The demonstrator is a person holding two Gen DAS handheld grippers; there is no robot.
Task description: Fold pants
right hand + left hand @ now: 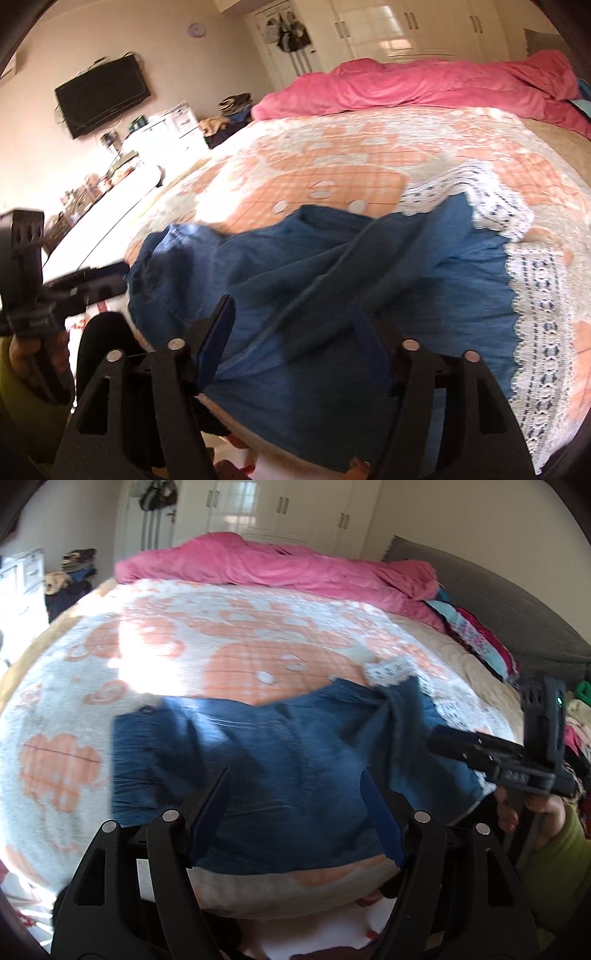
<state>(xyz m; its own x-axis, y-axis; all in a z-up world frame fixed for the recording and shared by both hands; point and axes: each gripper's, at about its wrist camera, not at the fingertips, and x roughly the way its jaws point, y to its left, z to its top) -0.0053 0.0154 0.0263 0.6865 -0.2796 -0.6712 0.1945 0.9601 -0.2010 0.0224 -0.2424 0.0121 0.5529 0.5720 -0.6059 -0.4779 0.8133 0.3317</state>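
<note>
Blue pants with white lace hems (280,760) lie crumpled on the bed near its front edge; they also show in the right wrist view (332,280). My left gripper (295,775) is open and hovers just above the pants' near part, empty. My right gripper (291,306) is open above the pants' middle, empty; it shows from the side in the left wrist view (436,738). The left gripper's body shows at the left edge of the right wrist view (88,284). A twisted fold of fabric (332,266) runs diagonally across the pants.
The bed carries an orange-and-white blanket (221,657) and a pink quilt (277,565) at the far side. A grey headboard (498,602) and piled clothes (476,635) are on the right. A TV (103,96), white table (110,206) and wardrobes (406,26) stand beyond.
</note>
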